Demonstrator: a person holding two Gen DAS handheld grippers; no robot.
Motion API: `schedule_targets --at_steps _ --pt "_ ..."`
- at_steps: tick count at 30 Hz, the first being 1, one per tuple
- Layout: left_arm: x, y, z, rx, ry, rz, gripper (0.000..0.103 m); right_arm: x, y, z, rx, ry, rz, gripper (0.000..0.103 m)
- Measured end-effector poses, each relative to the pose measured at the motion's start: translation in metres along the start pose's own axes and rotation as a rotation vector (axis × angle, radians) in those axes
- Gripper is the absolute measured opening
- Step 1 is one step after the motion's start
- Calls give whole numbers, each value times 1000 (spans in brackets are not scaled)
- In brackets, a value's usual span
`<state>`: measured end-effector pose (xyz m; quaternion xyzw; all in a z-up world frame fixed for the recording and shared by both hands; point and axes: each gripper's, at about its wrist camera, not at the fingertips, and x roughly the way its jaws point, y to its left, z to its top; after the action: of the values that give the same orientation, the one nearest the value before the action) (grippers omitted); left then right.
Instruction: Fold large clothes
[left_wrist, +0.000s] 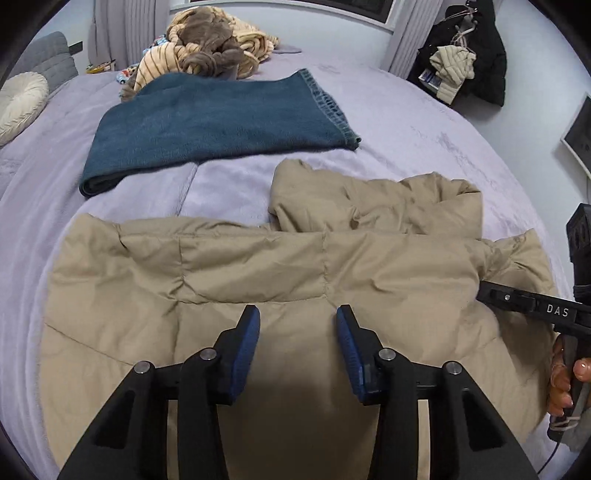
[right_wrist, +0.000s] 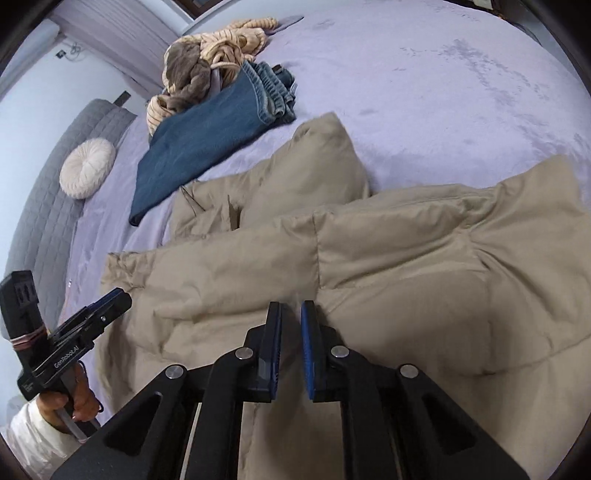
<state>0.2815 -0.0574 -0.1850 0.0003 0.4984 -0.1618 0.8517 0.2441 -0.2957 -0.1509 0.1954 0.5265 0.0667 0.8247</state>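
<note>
A large tan puffer jacket (left_wrist: 258, 273) lies spread on the lilac bed, one sleeve bunched at its far right (left_wrist: 373, 203). It fills the lower part of the right wrist view (right_wrist: 388, 266) too. My left gripper (left_wrist: 297, 314) is open and empty, just above the jacket's middle. My right gripper (right_wrist: 291, 308) has its jaws nearly closed with a narrow gap, nothing between them, above the jacket. The right gripper also shows at the right edge of the left wrist view (left_wrist: 484, 291), at the jacket's right side. The left gripper shows in the right wrist view (right_wrist: 122, 297), at the jacket's left edge.
Folded blue jeans (left_wrist: 214, 125) lie beyond the jacket. A heap of brown and striped beige clothes (left_wrist: 210, 48) sits at the far end of the bed (left_wrist: 406, 122). A round cream cushion (right_wrist: 88, 168) leans on a grey headboard (right_wrist: 44, 206). Dark coats (left_wrist: 465, 55) hang at the right.
</note>
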Motion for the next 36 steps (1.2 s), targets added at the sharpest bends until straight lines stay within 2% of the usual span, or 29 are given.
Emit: schedule_targets --at_steps 3,7,10,13,15,19,25,29,30,31,32,33,34,35,36 --pt "29 12 7 -66 8 50 46 23 -7 9 -18 -8 -47 0" --pt "37 29 27 -82 13 85 46 37 -18 25 -21 18 -40 0" --pt "26 51 30 -49 -17 169 46 24 -28 30 -10 28 -17 0" --pt "23 81 30 -49 -30 269 46 -2 -49 31 12 1 -92 3" --pt "27 101 30 -85 -19 286 46 -20 -73 29 50 -30 -176 3" --pt "48 117 30 -125 -5 288 46 -20 -117 31 171 -28 -150 0" --pt "72 112 36 -119 17 301 47 15 -127 41 180 -46 -175 0" --pt "55 112 41 -148 32 309 48 14 -127 46 213 -44 -180 0" --pt "49 111 41 -149 34 313 48 8 -124 47 228 -45 -182 4" --pt "42 109 40 -144 36 315 52 1 -121 46 237 -50 -178 5" --pt "34 106 38 -137 37 318 60 -5 -117 45 239 -52 -184 12" --pt "27 104 37 -134 33 322 81 -11 -113 44 235 -54 -185 27" --pt "19 102 35 -134 21 323 95 -19 -107 41 228 -62 -174 37" --pt "12 100 33 -136 7 321 96 -26 -102 38 221 -73 -165 54" --pt "6 99 31 -136 -1 319 96 -34 -96 34 212 -86 -165 61"
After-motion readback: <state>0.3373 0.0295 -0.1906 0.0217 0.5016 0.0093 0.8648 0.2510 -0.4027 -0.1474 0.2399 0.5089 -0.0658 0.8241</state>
